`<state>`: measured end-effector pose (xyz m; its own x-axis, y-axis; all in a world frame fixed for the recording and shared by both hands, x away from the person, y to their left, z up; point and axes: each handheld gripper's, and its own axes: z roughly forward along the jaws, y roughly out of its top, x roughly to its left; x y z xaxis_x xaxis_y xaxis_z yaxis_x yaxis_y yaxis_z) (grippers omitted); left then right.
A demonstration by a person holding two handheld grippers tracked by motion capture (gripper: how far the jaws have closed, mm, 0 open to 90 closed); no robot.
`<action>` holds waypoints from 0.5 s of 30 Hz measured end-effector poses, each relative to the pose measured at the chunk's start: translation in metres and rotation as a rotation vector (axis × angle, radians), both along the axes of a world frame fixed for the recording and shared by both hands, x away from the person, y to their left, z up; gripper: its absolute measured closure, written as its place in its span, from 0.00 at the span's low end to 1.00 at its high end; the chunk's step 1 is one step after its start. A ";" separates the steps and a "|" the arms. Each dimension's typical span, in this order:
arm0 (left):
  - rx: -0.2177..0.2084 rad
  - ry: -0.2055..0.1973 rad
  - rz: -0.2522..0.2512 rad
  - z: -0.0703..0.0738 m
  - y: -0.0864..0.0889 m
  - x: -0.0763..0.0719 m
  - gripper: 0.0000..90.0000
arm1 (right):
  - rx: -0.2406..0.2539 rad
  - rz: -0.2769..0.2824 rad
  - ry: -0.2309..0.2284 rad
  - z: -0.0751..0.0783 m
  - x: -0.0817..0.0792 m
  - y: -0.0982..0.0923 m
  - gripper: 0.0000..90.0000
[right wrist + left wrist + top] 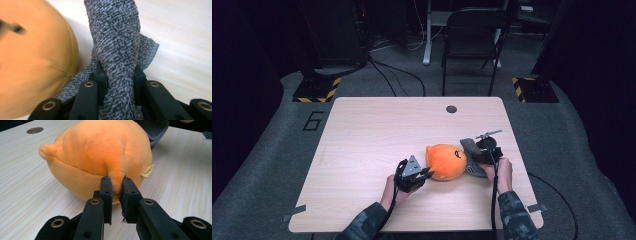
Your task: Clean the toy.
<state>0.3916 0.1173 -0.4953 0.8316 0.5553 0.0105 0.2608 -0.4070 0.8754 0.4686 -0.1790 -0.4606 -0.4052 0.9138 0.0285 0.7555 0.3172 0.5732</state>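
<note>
A round orange plush toy (446, 161) with a dark face mark lies on the pale wooden table (377, 135), right of centre. My left gripper (428, 173) sits at the toy's left side. In the left gripper view it (116, 185) is shut on a small orange nub of the plush toy (100, 157). A grey knitted cloth (470, 150) lies against the toy's right side. My right gripper (479, 156) holds it. In the right gripper view the gripper (117, 72) is shut on a bunched fold of the cloth (115, 37), with the blurred plush toy (32, 62) at the left.
A round cable hole (451, 109) sits near the table's far edge. A black chair (472, 40) stands beyond the table. Yellow-black striped floor plates (317, 90) flank the far corners. A small tag (147, 171) hangs from the toy.
</note>
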 end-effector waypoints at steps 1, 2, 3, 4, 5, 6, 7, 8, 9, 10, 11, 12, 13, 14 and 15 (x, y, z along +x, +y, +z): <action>-0.002 0.000 0.001 0.000 0.000 0.000 0.89 | 0.018 -0.005 -0.015 0.008 -0.003 -0.001 0.82; -0.002 -0.001 0.002 0.000 0.000 0.000 0.89 | 0.029 -0.003 -0.042 0.016 -0.006 -0.001 0.82; -0.004 -0.003 0.004 0.000 -0.001 0.000 0.89 | 0.049 0.013 -0.072 0.027 -0.011 0.000 0.82; -0.002 0.000 0.003 0.000 0.000 0.000 0.89 | 0.065 0.030 -0.098 0.035 -0.015 0.003 0.82; -0.003 0.000 0.004 0.000 0.000 0.000 0.89 | 0.073 0.048 -0.118 0.043 -0.020 0.008 0.82; -0.004 0.001 0.003 0.000 0.000 0.000 0.89 | 0.081 0.067 -0.136 0.049 -0.025 0.014 0.82; -0.005 0.003 0.004 0.000 0.000 0.000 0.89 | 0.094 0.094 -0.147 0.054 -0.030 0.022 0.82; -0.003 0.002 0.004 0.000 0.000 0.001 0.89 | 0.099 0.122 -0.161 0.058 -0.034 0.030 0.82; -0.007 0.001 0.008 0.000 0.001 0.001 0.89 | 0.097 0.142 -0.172 0.060 -0.038 0.036 0.82; -0.005 -0.002 0.009 0.000 0.001 0.001 0.89 | 0.104 0.171 -0.180 0.063 -0.043 0.046 0.82; -0.006 -0.002 0.010 0.000 0.001 0.001 0.89 | 0.108 0.196 -0.187 0.065 -0.046 0.052 0.82; -0.009 0.000 0.013 0.000 0.001 0.001 0.89 | 0.112 0.210 -0.191 0.066 -0.049 0.057 0.82; -0.012 0.007 0.010 0.000 0.001 0.001 0.89 | 0.114 0.239 -0.197 0.067 -0.052 0.062 0.82; -0.011 0.008 0.007 0.001 0.001 0.001 0.89 | 0.130 0.257 -0.202 0.069 -0.056 0.067 0.82; -0.012 0.008 0.008 0.001 0.001 0.001 0.89 | 0.148 0.270 -0.207 0.071 -0.058 0.070 0.82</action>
<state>0.3926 0.1184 -0.4947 0.8273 0.5618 -0.0024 0.2705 -0.3947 0.8781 0.4104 -0.1090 -0.3899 -0.6423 0.7652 0.0446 0.5192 0.3915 0.7597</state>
